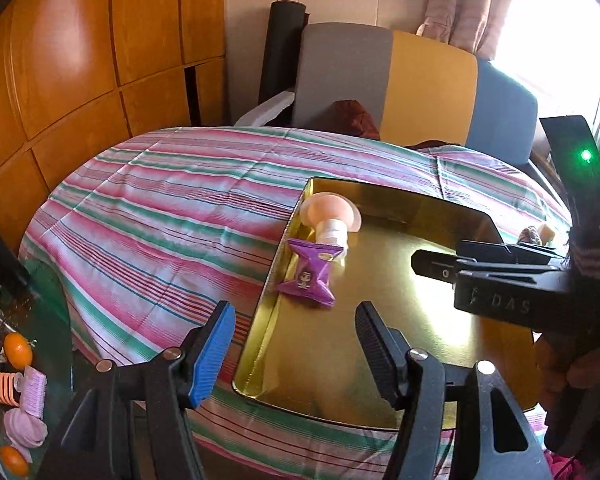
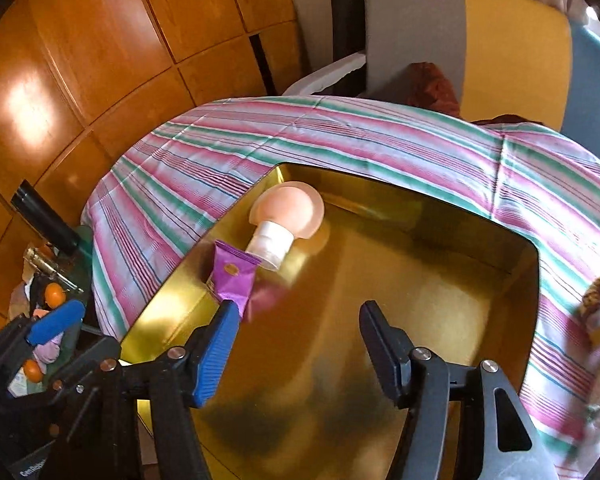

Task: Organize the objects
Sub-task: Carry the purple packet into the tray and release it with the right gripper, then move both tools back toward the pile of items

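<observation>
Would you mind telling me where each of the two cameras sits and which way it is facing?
Left wrist view: on the left claw, angled down at the gold tray on the striped cloth; its own open fingers show, with the right claw and a hand.
Right wrist view: on the right claw, angled down into the tray; its open fingers show, and the left claw's blue pad.
Shared: tray, purple packet, pink-capped bottle, cloth.
</observation>
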Available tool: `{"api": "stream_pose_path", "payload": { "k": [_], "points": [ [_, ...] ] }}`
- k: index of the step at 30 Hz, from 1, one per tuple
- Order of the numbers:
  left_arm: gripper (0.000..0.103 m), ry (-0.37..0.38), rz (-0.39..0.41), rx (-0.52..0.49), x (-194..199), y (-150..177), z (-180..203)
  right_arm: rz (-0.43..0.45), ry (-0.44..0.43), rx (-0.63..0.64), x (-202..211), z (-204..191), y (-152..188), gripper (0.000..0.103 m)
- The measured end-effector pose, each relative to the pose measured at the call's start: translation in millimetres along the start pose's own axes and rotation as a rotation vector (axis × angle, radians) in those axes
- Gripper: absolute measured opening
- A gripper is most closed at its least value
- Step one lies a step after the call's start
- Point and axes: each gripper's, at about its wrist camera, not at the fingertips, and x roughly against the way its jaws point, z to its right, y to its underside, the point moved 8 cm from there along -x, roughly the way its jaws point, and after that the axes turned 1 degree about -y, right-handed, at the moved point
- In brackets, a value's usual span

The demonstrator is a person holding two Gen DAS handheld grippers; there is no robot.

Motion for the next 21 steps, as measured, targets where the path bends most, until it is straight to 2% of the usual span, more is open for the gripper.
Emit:
{"api": "stream_pose_path", "payload": {
  "k": [4, 8, 12, 19, 21],
  "points": [
    [0.063, 0.01, 0.003, -0.006, 3, 0, 4, 0.023, 0.038, 0.014, 9, 3, 5, 0.067],
    [0.063, 0.023, 0.001, -0.007, 5, 1, 7, 0.053, 0.062, 0.022, 23, 8, 8, 0.077],
    [0.063, 0.035, 0.0, -0.016, 5, 1, 14, 0.069, 0.069, 0.024, 35, 14, 13, 0.079],
    [0.063, 0.062, -0.008, -0.045, 5, 1, 30, 0.092, 0.096, -0.013, 60, 41, 24, 0.081],
    [0.063, 0.075, -0.014, -0.058, 3, 1, 37, 0.104, 0.112, -0.021, 69, 53, 26, 0.087]
  ]
}}
